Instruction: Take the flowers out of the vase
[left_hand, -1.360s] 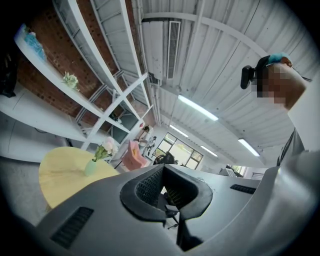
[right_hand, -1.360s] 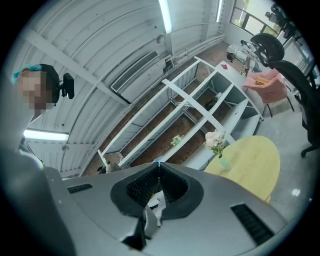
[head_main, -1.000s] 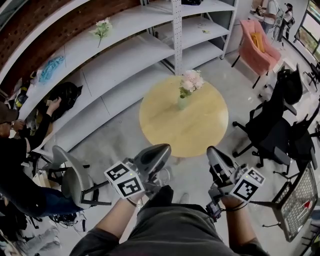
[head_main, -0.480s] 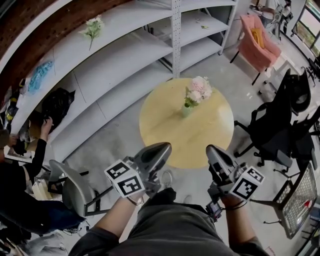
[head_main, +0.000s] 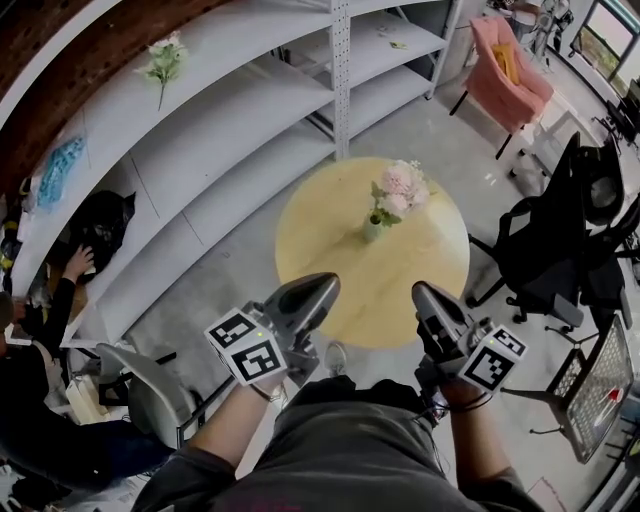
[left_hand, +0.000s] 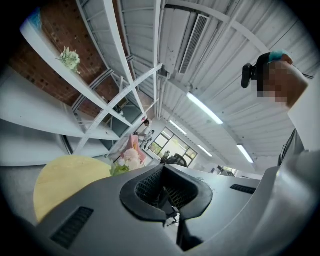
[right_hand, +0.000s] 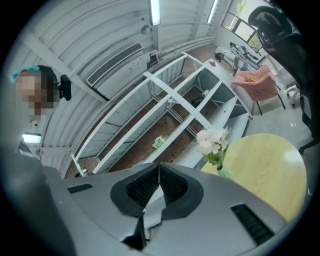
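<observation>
Showing the flowers (head_main: 398, 186) upright in their vase (head_main: 371, 230) on the desk (head_main: 318, 235), well apart from the left hand-held gripper (head_main: 322, 287) and right hand-held gripper (head_main: 424, 294), both closed and empty; blooms probably light and crushable, so grip the stems above the rim.

A round yellow table (head_main: 330, 235) stands just beside long white shelves (head_main: 240, 110), which carry a loose green sprig (head_main: 162, 62), a blue cloth (head_main: 60, 165) and a black bag (head_main: 100, 220). A pink armchair (head_main: 508, 70) is beyond the table and black office chairs (head_main: 560, 240) are at its right. At the left edge a person's hand (head_main: 78, 262) reaches toward the bag, near a grey chair (head_main: 150, 385).
</observation>
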